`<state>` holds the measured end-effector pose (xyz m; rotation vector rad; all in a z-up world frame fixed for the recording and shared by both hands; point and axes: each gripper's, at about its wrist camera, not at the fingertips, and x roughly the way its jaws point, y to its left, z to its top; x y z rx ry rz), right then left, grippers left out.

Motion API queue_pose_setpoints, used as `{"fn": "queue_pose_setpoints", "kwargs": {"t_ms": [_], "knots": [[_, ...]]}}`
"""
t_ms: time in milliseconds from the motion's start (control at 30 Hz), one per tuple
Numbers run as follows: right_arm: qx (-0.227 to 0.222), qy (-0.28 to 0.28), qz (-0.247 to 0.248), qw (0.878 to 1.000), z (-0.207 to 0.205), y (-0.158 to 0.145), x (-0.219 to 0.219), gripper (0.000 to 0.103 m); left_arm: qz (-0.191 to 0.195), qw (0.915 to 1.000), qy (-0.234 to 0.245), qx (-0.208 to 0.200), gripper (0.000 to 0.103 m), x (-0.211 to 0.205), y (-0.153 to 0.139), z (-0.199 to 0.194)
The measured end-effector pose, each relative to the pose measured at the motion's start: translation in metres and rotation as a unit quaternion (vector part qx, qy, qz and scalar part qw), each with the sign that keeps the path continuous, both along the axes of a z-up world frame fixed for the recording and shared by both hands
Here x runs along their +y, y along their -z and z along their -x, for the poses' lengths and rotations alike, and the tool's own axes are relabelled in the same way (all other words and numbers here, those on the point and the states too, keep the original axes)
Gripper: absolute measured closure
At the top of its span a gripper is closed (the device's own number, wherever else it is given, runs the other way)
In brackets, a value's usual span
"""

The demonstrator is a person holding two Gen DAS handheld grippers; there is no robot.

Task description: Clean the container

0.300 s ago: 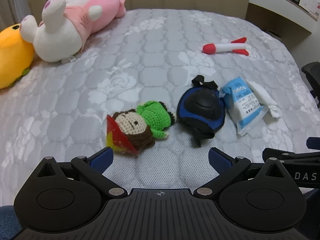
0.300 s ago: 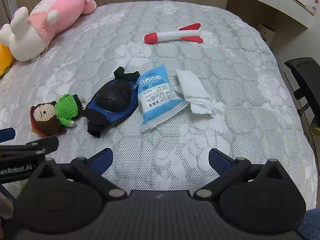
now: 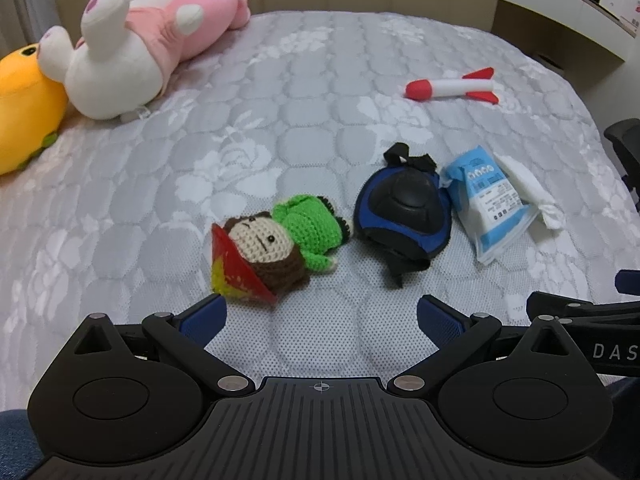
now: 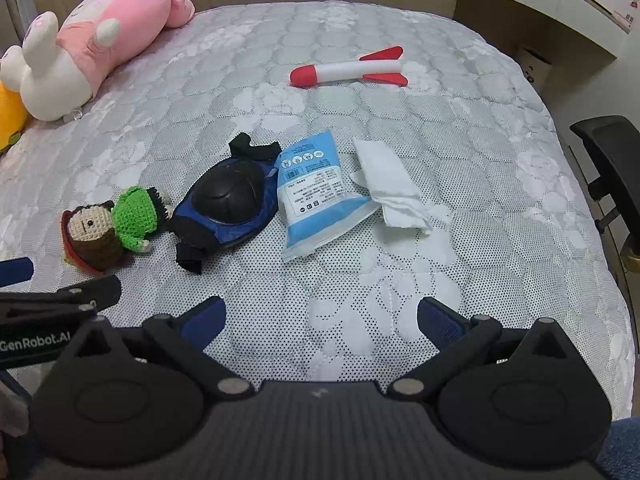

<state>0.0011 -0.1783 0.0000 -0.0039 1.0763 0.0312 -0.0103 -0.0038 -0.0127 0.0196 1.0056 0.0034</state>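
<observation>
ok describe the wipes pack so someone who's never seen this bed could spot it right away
On the grey quilted mattress, look at the row of small things near its front edge, well in front of the red and white foam rocket. The wipes pack is the flat light blue and white printed pouch, with the black and blue knee pad on one side and a crumpled white tissue on the other.

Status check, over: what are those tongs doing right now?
Both tongs open, empty: left, right. No container visible. Crochet doll, knee pad, wipes pack lie ahead on the mattress.

Quilted cloth mattress (image 4: pixel 460 208), crocheted yarn doll (image 3: pixel 280 240), glossy plastic wipes pack (image 4: pixel 316 196), matt plastic knee pad (image 3: pixel 404 208).
</observation>
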Motion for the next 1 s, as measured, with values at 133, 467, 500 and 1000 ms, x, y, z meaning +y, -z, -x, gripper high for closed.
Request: {"fn": "queue_pose_setpoints", "kwargs": {"t_ms": [133, 467, 500, 1000], "knots": [[0.002, 0.0, 0.0, 1.0, 0.0009, 0.0003, -0.0026, 0.0, -0.001, 1.0, -0.002, 0.003, 0.0, -0.0007, -0.0009, 0.0017], [0.003, 0.001, 0.001, 1.0, 0.0002, -0.0003, -0.0003, 0.0, -0.003, 1.0, -0.003, 0.008, 0.0, -0.0026, -0.0008, 0.0019], [0.004, 0.001, 0.001, 1.0, -0.0001, 0.0, -0.0003, 0.0, -0.003, 1.0, -0.003, 0.009, 0.0, -0.0028, -0.0007, 0.002], [0.005, 0.001, 0.001, 1.0, 0.0009, 0.0012, -0.0004, 0.0, -0.002, 0.9999, 0.0, 0.015, 0.0, -0.0015, 0.0015, 0.0015]]}}
